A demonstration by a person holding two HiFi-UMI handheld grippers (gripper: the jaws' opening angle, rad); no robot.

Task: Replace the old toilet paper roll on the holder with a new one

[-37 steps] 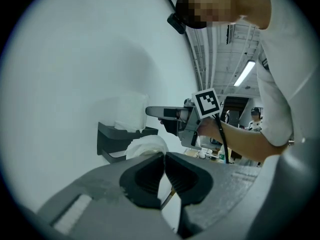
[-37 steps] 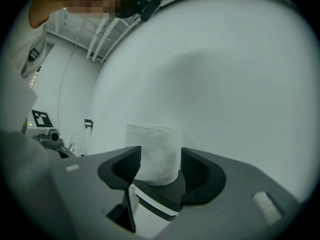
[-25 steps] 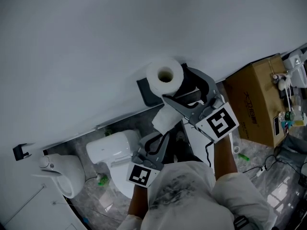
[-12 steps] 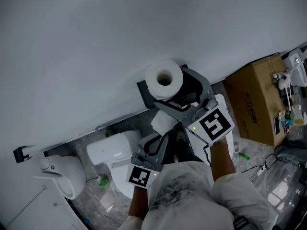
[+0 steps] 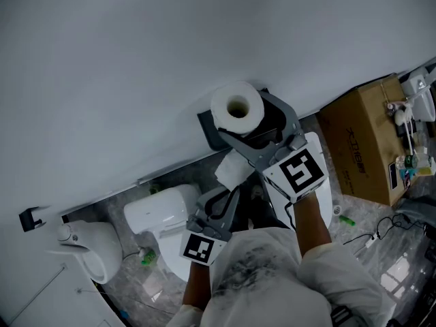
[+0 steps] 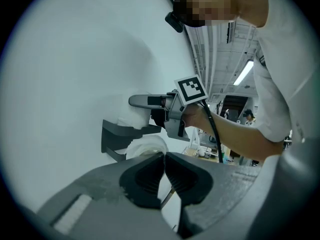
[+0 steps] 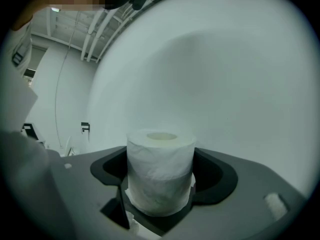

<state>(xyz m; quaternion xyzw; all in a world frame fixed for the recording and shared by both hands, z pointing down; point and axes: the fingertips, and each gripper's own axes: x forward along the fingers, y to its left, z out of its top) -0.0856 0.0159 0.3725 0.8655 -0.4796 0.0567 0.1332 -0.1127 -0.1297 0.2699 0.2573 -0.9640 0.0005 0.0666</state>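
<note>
My left gripper [image 6: 163, 155] sits as it did a second ago, fingers pressed together. A paper wad [image 5: 234, 169] lies right at their tips, and I cannot tell whether they nip it. At 1 o'clock from the wad, my right gripper [image 7: 160, 165] has just been closing again after easing wider. Its fingers are clamped on the roll [image 5: 248, 111], which stands upright between them, core hole up. The roll is over the holder [image 5: 210, 131] on the wall [image 5: 136, 60], about where it was before. My right marker cube [image 5: 298, 172] has slid slightly toward 9 o'clock. It shows only black squares, no words. At 3 o'clock, the box [image 5: 360, 142] carries dark print too small to read.
</note>
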